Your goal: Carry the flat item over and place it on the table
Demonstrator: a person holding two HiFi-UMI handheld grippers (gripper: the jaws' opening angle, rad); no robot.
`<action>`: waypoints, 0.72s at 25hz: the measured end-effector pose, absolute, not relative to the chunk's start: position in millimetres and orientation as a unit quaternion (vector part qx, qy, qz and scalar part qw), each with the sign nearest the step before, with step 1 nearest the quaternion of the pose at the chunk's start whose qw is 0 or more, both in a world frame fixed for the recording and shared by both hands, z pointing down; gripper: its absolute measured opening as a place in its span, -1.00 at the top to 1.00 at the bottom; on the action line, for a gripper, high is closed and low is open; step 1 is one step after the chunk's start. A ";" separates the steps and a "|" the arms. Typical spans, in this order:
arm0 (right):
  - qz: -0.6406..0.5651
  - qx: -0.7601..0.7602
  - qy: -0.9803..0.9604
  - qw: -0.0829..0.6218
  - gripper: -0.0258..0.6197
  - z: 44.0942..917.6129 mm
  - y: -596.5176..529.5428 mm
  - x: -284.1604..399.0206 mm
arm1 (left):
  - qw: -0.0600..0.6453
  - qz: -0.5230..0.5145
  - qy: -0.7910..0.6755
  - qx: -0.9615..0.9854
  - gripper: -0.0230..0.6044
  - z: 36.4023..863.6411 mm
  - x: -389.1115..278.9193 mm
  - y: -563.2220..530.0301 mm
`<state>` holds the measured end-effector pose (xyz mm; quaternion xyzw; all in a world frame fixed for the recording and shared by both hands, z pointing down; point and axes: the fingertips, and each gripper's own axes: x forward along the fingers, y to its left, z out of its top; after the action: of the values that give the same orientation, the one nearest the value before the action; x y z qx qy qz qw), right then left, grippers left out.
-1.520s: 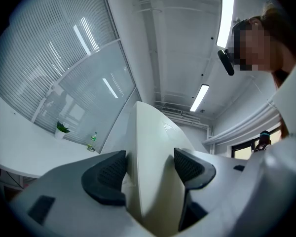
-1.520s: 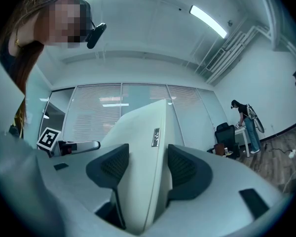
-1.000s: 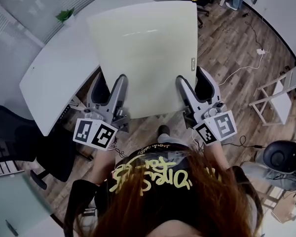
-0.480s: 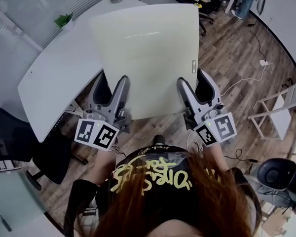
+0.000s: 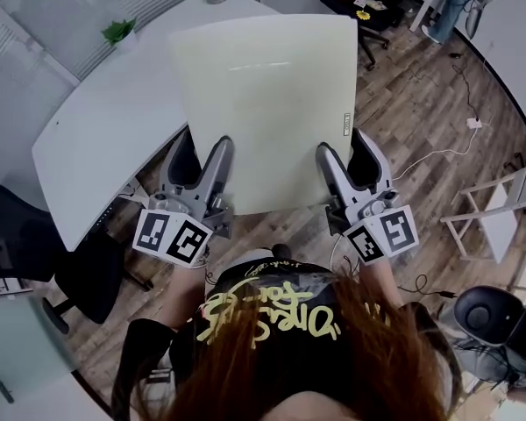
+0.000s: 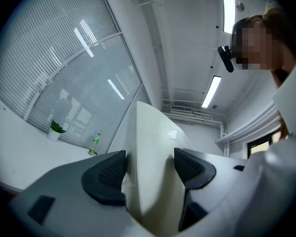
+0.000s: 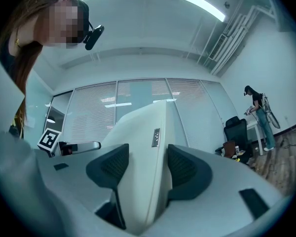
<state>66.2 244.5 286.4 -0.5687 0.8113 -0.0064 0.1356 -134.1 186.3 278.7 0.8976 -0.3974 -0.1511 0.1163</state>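
Left gripper and right gripper both clamped on the near edge of the flat panel — it runs forward from them, far-left part over the white table, which lies ahead-left.

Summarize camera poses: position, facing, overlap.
Head view: worn by the person, facing steeply down; shows hair, the left gripper and right gripper holding the panel by its near edge, white table at left.
Left gripper view: on that gripper, looking up along its jaws, shut on the panel; the person's head at upper right.
Right gripper view: same on the right gripper; head at upper left.
Shared: all three show the panel.
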 end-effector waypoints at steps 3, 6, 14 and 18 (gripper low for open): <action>-0.006 -0.568 0.812 0.137 0.18 282.8 241.1 62.5 | 0.114 -0.153 -0.399 0.897 -0.05 275.2 -138.2 184.4; -0.003 -0.567 0.812 0.138 0.17 279.0 241.6 61.3 | 0.112 -0.154 -0.397 0.898 -0.05 271.0 -139.2 183.7; -0.005 -0.570 0.809 0.142 0.17 279.2 237.0 61.4 | 0.104 -0.149 -0.395 0.900 -0.05 267.5 -138.3 178.0; -0.005 -0.573 0.808 0.140 0.18 277.0 231.0 65.5 | 0.109 -0.151 -0.393 0.901 -0.05 267.0 -134.3 171.4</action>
<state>65.5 231.0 277.0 -0.5725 0.8078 -0.0046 0.1403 -134.3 171.4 267.0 0.9006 -0.3930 -0.1506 0.1090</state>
